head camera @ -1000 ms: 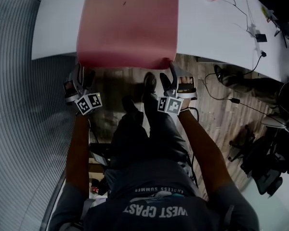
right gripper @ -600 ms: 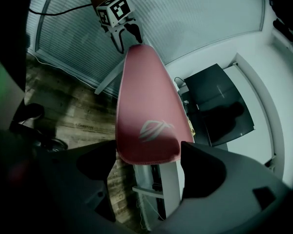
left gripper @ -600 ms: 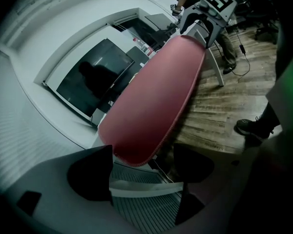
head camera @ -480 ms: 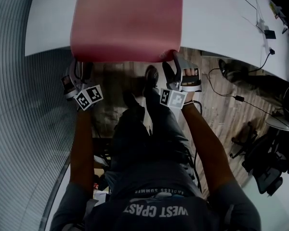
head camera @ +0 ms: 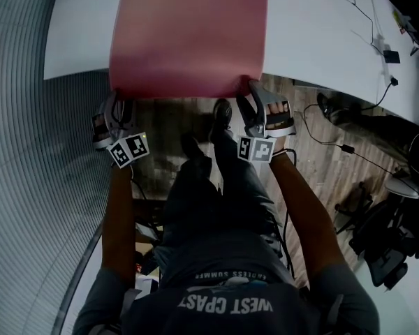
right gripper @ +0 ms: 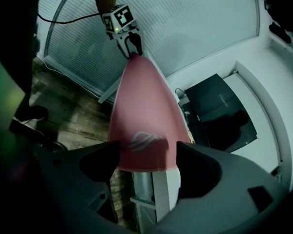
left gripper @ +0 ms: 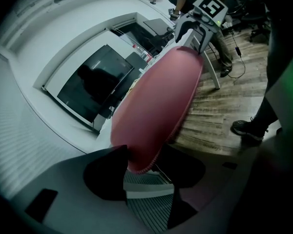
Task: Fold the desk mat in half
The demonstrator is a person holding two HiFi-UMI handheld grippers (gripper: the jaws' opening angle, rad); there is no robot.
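A dark short-sleeved T-shirt [head camera: 223, 302] with pale lettering fills the lower middle of the frame. Above it are dark trousers [head camera: 209, 201] and a dark shoe [head camera: 221, 112]. The left claw [head camera: 116, 102] and right claw [head camera: 251, 89] are grey. Each carries a marker cube [head camera: 128, 149] printed with black-and-white squares.

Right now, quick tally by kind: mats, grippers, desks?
desk mat: 1, pink
grippers: 2, left gripper and right gripper; the jaws of both have just been closing, with a mat corner between each pair
desk: 1, white
total: 4
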